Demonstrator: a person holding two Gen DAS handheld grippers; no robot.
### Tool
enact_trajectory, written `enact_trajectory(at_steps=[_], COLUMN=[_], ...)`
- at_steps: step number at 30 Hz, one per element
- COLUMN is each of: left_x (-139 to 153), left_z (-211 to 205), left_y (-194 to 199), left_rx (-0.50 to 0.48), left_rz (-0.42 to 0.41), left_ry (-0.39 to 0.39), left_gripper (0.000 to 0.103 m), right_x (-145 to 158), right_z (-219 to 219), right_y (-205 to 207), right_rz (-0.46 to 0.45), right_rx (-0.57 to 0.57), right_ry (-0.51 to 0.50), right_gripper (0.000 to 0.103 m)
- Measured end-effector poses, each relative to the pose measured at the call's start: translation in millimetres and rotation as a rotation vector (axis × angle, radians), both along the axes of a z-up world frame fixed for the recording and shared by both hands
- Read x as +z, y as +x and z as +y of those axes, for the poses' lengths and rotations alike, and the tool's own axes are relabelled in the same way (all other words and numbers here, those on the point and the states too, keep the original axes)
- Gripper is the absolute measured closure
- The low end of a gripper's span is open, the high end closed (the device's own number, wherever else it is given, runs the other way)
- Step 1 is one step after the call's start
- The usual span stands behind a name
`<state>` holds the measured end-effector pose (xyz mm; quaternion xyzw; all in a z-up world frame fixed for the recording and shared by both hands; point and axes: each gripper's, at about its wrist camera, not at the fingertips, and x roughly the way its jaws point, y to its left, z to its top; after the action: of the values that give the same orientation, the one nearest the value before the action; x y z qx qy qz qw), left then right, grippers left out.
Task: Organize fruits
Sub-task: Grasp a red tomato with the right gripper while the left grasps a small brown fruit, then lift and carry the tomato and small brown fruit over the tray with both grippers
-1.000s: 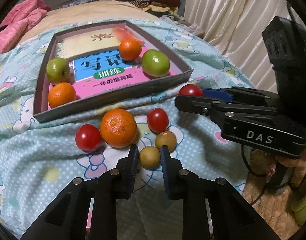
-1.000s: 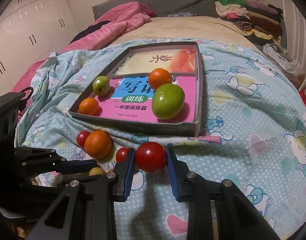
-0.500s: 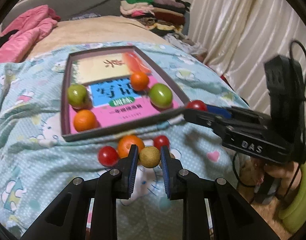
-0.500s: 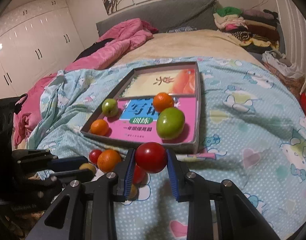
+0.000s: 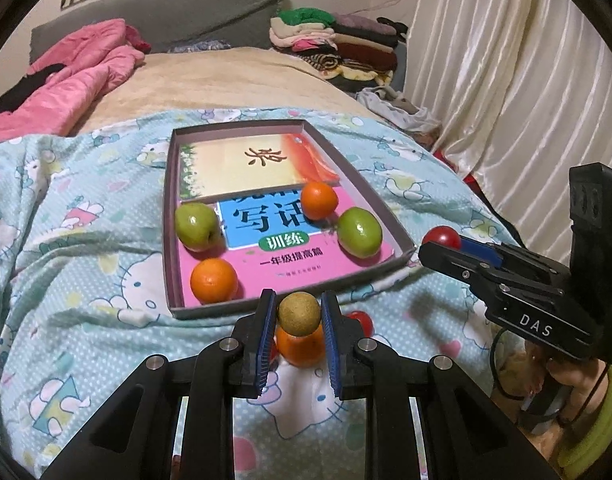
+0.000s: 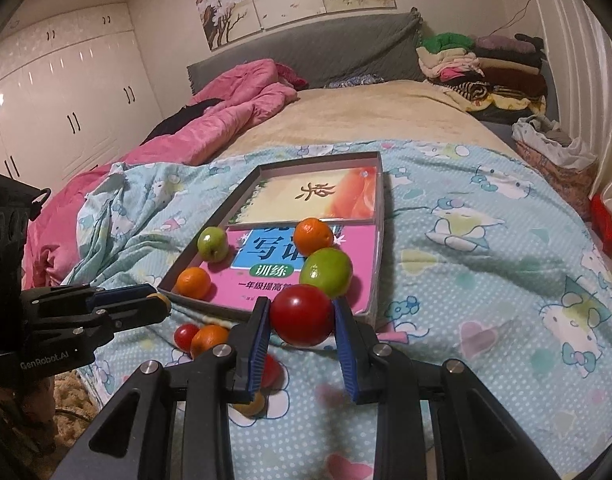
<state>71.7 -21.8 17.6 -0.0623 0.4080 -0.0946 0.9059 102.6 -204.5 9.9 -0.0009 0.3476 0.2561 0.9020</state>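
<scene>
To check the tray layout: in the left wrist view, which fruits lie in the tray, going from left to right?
Left green apple → near orange → far orange → right green apple.

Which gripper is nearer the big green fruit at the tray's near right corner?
Right. The right gripper, shut on a red fruit, sits just in front of the green fruit; the left gripper is further left, holding a brown fruit.

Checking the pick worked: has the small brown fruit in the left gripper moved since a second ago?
Yes. The brown fruit, clamped in the left gripper, has risen off the blanket; it was beside the loose orange and now shows above it.
</scene>
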Motion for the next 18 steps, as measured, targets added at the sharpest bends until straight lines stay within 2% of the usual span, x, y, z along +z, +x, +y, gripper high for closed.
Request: enact_trajectory(at_steps=[18], left_x=[-2.4], left_z=[-5.0], left_y=[19.0], left_rx=[0.026], left_rz=[-0.012], left_ry=[0.043], left_gripper=[0.080], right_x=[8.9], right_z=[3.7], right_y=[13.2], right_rz=[-0.062], right_rx=[-0.019], right_ry=[-0.009], right_gripper=[0.072])
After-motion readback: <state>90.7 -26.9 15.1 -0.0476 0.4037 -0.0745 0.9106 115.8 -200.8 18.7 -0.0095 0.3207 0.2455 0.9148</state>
